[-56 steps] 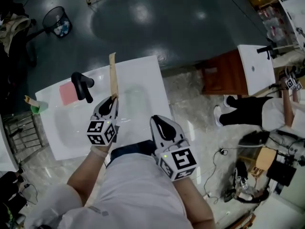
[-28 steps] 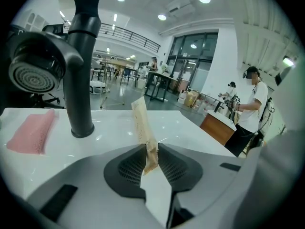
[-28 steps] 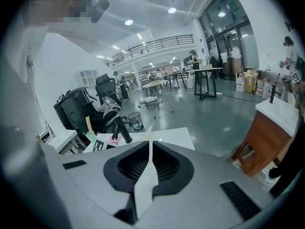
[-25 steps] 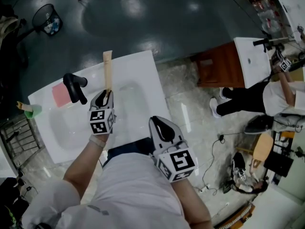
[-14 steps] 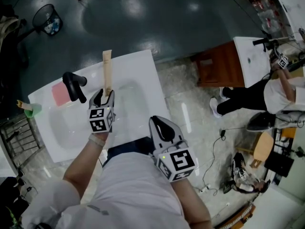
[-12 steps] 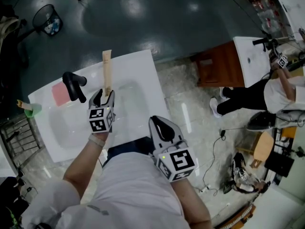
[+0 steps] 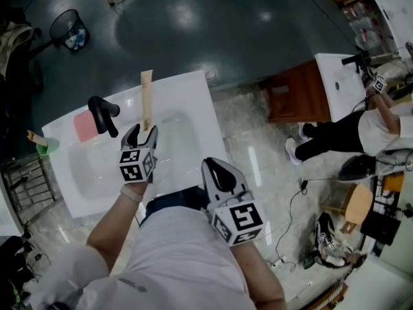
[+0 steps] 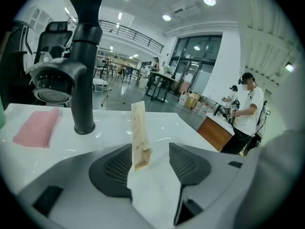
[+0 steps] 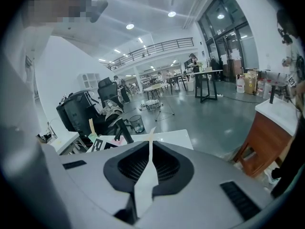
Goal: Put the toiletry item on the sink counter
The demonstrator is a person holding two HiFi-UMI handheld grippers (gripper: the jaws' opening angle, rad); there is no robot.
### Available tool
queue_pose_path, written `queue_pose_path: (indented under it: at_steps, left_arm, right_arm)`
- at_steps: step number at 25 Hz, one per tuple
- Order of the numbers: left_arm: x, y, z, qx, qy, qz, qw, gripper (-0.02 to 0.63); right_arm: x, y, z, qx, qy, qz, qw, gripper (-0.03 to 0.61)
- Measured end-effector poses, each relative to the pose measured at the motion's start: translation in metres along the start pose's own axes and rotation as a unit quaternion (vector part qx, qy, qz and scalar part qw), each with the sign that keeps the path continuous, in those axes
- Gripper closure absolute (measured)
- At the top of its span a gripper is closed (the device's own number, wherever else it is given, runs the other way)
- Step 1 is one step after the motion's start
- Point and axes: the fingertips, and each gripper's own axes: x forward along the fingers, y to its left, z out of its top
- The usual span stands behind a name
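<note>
A tan toiletry tube (image 7: 146,100) lies lengthwise on the white sink counter (image 7: 190,102), to the right of the black faucet (image 7: 103,113). My left gripper (image 7: 140,134) is at the tube's near end, and its jaws are opening. In the left gripper view the tube (image 8: 138,135) has its near end between the pads, close against the left one and well apart from the right one. My right gripper (image 7: 219,173) hangs shut and empty by the person's waist, off the counter's front edge; its pads all but meet in the right gripper view (image 9: 149,163).
A pink cloth (image 7: 84,126) lies left of the faucet, with a green cup (image 7: 42,148) at the counter's far left corner. The sink basin (image 7: 122,163) sits below the left gripper. A wooden cabinet (image 7: 300,99), a second sink and a person (image 7: 361,134) stand to the right. A bin (image 7: 70,28) is on the floor.
The left jaws have spread apart and let go of the tube, which now rests on the counter. The right gripper has not moved.
</note>
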Motion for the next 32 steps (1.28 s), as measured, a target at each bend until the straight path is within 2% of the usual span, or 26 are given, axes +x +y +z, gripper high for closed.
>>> queue_pose_path:
  at_steps: [9, 12, 21, 28, 32]
  left_arm:
    - [-0.029, -0.016, 0.017, 0.007, -0.025, -0.008, 0.9996, 0.382]
    - [-0.042, -0.023, 0.026, 0.009, -0.038, -0.008, 0.9992, 0.413]
    - [-0.087, -0.032, 0.053, 0.013, -0.078, 0.003, 0.9969, 0.576]
    - [-0.121, -0.049, 0.065, 0.034, -0.091, -0.011, 0.9952, 0.592]
    - [-0.141, -0.058, 0.074, 0.031, -0.102, -0.019, 0.9941, 0.595]
  right_arm:
    - [-0.008, 0.003, 0.003, -0.007, -0.018, 0.018, 1.000, 0.546]
    - [-0.012, 0.002, 0.004, -0.007, -0.023, 0.024, 0.999, 0.546]
    - [-0.016, 0.009, 0.012, -0.001, -0.040, 0.046, 0.998, 0.546]
    - [-0.013, 0.014, 0.022, -0.005, -0.061, 0.072, 0.996, 0.546]
    - [-0.011, 0.019, 0.031, -0.007, -0.068, 0.087, 0.994, 0.546]
